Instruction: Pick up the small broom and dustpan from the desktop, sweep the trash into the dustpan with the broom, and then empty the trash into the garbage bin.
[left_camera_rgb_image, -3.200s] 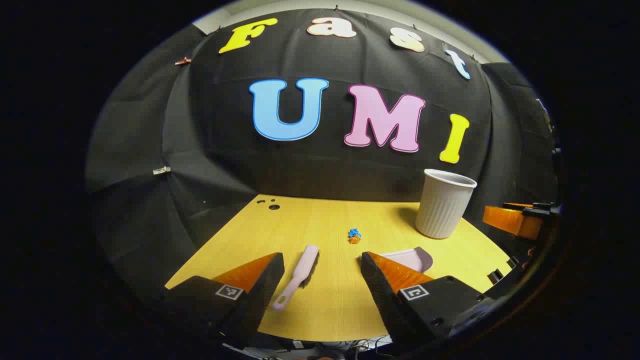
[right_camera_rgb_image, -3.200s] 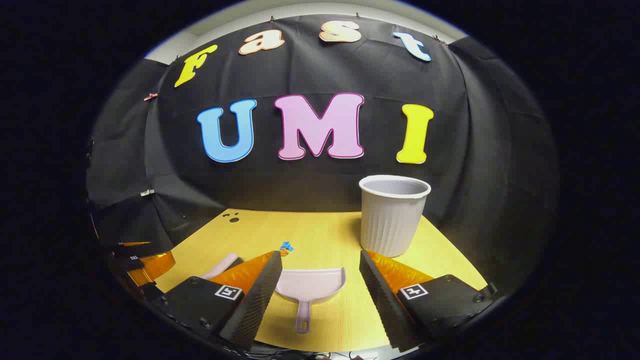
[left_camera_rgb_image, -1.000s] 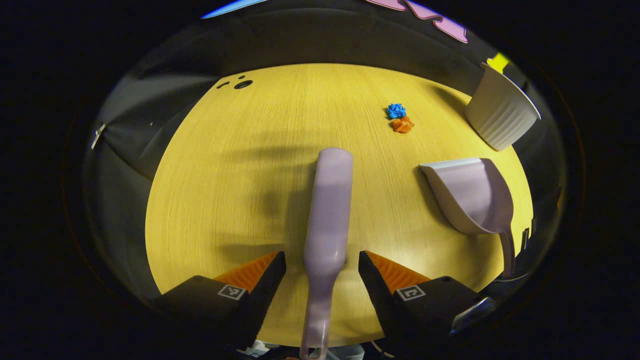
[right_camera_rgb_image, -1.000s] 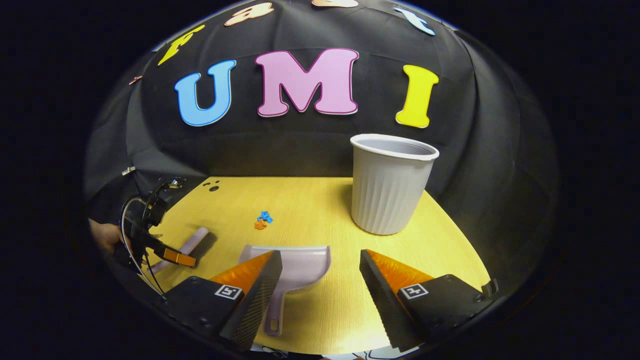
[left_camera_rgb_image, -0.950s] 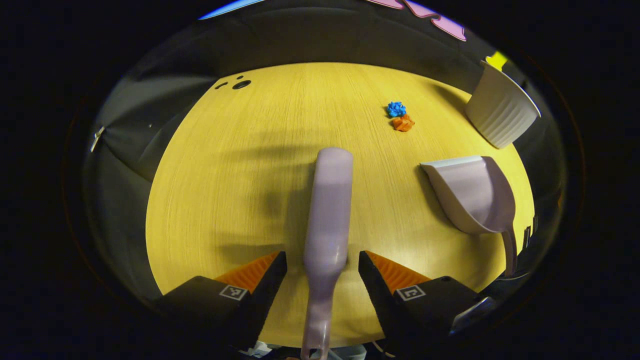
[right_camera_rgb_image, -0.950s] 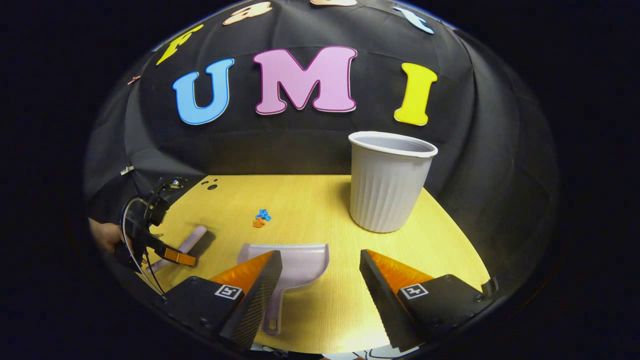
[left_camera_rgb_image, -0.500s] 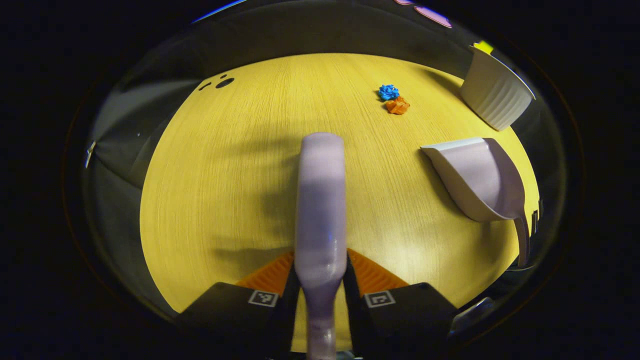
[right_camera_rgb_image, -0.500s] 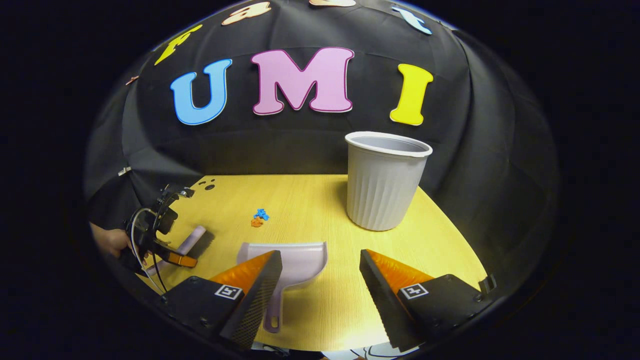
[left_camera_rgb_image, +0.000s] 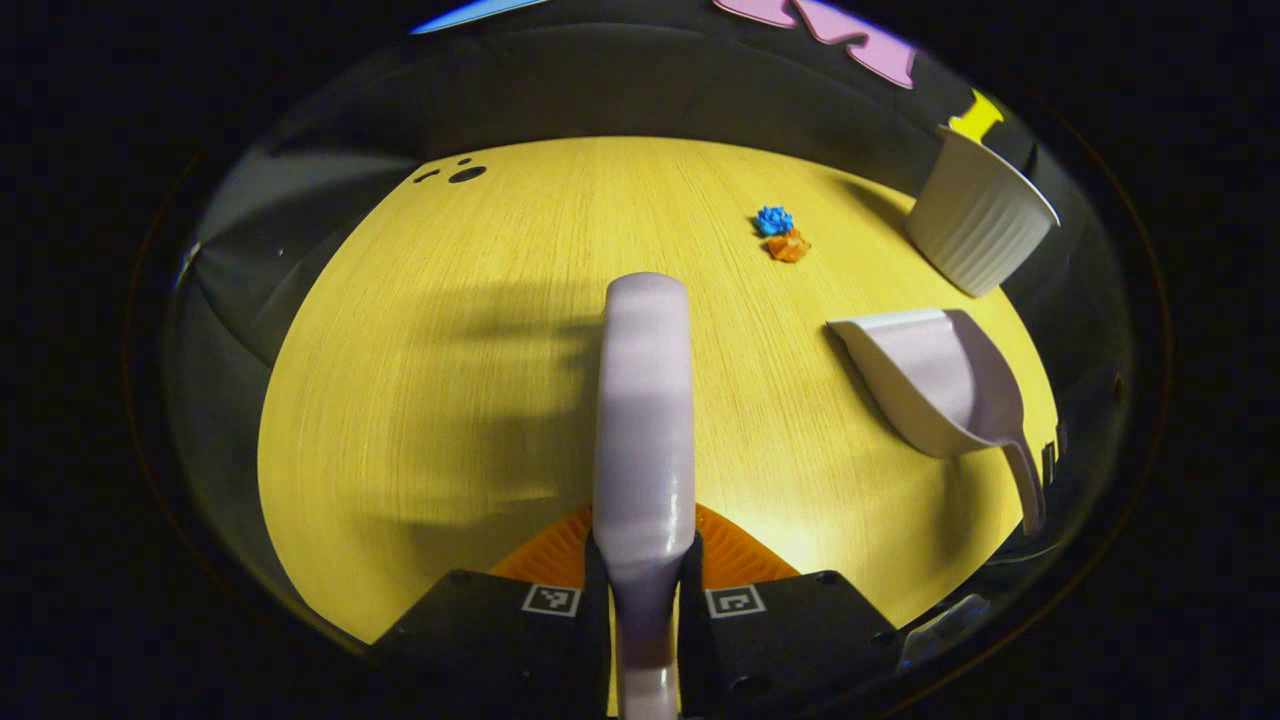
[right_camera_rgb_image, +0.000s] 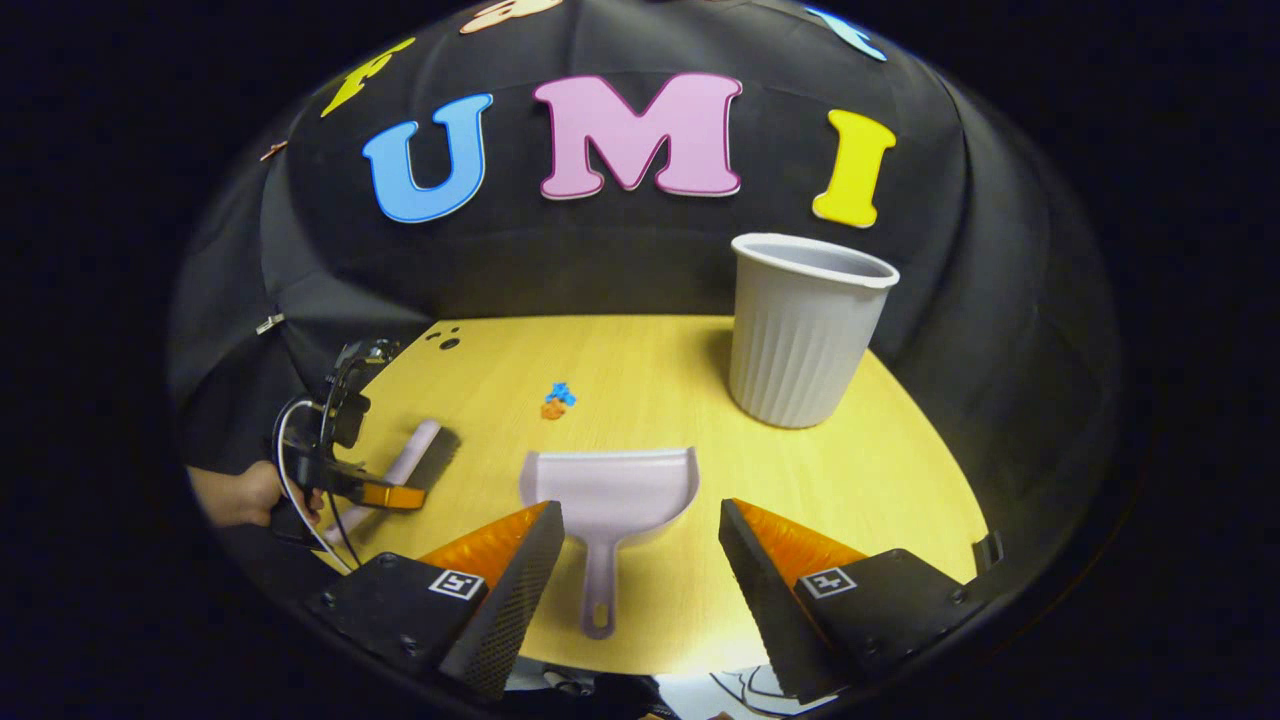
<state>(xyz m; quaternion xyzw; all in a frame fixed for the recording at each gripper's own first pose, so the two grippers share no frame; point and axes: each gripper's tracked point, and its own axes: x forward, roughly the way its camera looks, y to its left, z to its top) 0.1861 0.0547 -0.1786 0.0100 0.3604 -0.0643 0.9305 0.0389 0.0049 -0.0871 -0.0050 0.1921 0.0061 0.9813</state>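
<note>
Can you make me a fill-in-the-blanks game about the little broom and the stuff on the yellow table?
1. The left gripper is shut on the handle of the ____.
2. The right gripper is open, and the dustpan lies flat on the ____.
3. Beside the blue scrap lies an ____ scrap.
4. The garbage bin stands ____.

Missing words: broom; table; orange; upright
</note>
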